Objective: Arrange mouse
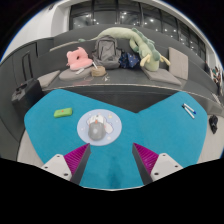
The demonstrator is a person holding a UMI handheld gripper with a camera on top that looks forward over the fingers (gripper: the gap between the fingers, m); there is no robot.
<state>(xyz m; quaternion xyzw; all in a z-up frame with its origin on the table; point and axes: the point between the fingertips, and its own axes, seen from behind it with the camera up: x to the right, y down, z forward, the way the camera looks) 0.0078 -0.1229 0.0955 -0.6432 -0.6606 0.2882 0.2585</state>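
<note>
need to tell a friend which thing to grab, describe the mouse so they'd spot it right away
Start at the teal table that fills the near part of the scene. Near its middle, just ahead of the open claw, lies a pale round mat, and the mouse sits on it. It is the grey rounded one, unlike the flat green block off to one side.

— How's the light on your end?
— Even and bright from overhead; your shadows stay soft.
— Any distortion?
— Strong fisheye bending toward the edges; distant details blur slightly.
</note>
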